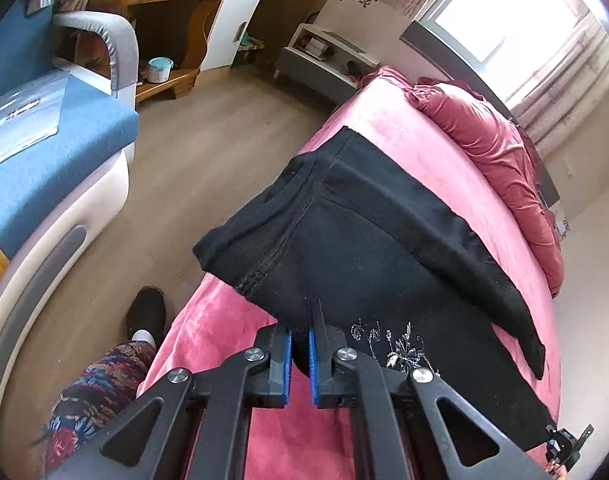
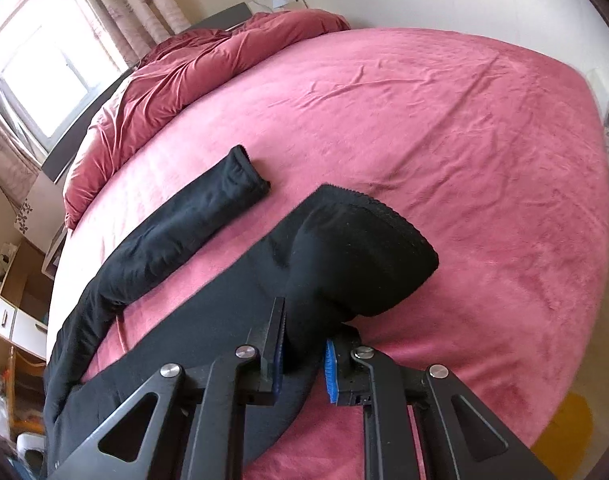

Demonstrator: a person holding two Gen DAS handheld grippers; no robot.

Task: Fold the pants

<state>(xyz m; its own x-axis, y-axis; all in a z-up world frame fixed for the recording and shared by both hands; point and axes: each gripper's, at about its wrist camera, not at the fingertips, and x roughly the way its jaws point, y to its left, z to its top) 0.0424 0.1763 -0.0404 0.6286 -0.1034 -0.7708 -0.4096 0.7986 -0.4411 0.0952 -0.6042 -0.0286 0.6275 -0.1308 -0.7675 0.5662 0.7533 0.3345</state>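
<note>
On pink bed [image 2: 424,100], black pants [image 2: 176,224], both edges pinched in tongs

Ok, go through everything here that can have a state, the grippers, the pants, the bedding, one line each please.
left gripper: shut on the pants' waist end.
right gripper: shut on one leg's hem end.
black pants: spread on the bed, both gripped ends lifted off it.
other leg: lying flat, ungripped.
pink bed cover: spread out, lightly creased.
red duvet: bunched up at the head of the bed.
</note>
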